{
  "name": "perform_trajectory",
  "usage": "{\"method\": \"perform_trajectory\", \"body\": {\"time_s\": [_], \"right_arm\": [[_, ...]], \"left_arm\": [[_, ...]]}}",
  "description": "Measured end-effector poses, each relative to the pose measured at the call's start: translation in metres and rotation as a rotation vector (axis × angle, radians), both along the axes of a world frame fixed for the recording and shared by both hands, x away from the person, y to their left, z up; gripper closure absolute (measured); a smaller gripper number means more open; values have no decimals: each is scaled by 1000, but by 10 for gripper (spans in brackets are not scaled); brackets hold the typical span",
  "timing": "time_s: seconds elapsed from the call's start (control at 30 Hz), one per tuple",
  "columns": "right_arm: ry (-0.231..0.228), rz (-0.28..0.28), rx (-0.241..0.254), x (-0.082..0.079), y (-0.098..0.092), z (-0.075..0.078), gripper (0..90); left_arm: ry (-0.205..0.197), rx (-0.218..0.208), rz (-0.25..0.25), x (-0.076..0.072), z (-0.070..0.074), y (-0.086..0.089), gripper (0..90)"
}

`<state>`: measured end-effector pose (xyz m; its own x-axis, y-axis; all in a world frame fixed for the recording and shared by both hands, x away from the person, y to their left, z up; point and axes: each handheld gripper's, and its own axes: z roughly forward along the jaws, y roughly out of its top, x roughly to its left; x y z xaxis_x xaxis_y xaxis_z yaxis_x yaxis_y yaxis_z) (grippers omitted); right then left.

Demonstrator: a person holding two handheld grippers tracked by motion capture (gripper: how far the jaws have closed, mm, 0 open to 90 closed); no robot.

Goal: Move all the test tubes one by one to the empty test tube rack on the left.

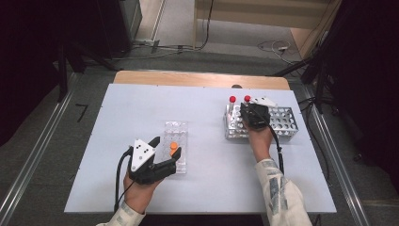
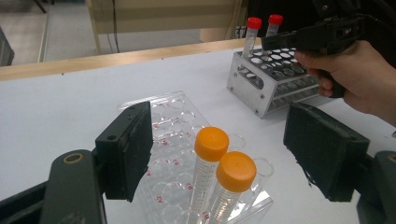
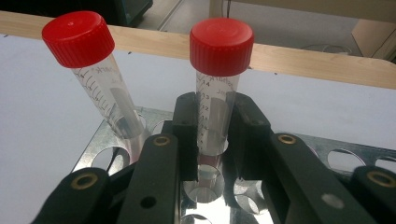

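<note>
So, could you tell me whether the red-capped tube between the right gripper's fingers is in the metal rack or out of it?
In: the tube stands upright, its lower end down a hole of the rack.

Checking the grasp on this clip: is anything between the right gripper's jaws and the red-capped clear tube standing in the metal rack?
Nothing visible. The right gripper is closed directly on the red-capped clear tube above the perforated metal rack; the second red-capped tube stands apart to one side.
</note>
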<state>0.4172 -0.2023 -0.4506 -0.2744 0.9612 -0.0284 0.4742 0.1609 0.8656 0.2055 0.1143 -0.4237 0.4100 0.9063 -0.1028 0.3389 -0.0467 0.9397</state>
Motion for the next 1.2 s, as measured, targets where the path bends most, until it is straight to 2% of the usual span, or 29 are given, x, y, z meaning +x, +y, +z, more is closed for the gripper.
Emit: {"method": "perform_trajectory", "body": {"time_s": [0.13, 0.23, 0.53, 0.97, 1.2], "right_arm": [[-7, -2, 15, -2, 0, 2, 716], [-31, -1, 20, -4, -1, 7, 718], [-89, 11, 46, -11, -3, 28, 719], [-153, 59, 48, -27, -5, 52, 720], [-164, 81, 47, -38, -10, 56, 720]], "left_arm": [[0, 0, 2, 0, 0, 0, 243], [-1, -1, 4, 0, 0, 0, 243], [-1, 4, 4, 0, 0, 0, 236], [0, 14, 24, 1, 0, 0, 202], [1, 19, 26, 0, 1, -1, 202]]}}
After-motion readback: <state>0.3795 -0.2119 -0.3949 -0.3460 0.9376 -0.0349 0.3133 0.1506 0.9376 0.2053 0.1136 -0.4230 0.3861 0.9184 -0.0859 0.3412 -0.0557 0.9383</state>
